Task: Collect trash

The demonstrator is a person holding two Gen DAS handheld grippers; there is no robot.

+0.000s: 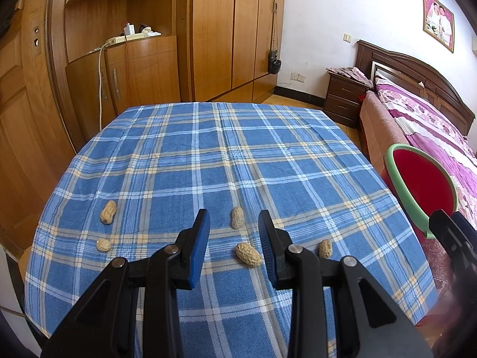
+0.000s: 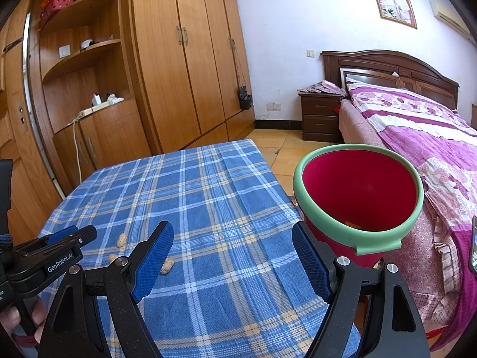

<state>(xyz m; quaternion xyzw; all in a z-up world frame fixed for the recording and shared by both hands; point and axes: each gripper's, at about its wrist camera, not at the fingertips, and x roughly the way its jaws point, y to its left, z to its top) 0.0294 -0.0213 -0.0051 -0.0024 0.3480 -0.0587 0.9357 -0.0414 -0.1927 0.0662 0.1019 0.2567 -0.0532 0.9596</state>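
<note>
Several peanuts lie on the blue plaid tablecloth [image 1: 226, 155]. My left gripper [image 1: 234, 223] is open and empty, low over the cloth; one peanut [image 1: 237, 217] lies between its fingertips and another peanut [image 1: 248, 254] just nearer. More peanuts lie at the left [image 1: 108, 212] and right [image 1: 325, 248]. A red bin with a green rim [image 2: 357, 197] stands beside the table's right edge, also in the left wrist view [image 1: 423, 191]. My right gripper [image 2: 232, 238] is open and empty above the cloth, left of the bin. Peanuts [image 2: 121, 240] show behind its left finger.
A bed with a purple floral cover [image 2: 432, 137] lies right of the bin. A wooden wardrobe [image 1: 232, 29] and shelves stand behind the table. A dark nightstand [image 2: 320, 116] is by the far wall. My left gripper appears at the left edge of the right wrist view [image 2: 59, 244].
</note>
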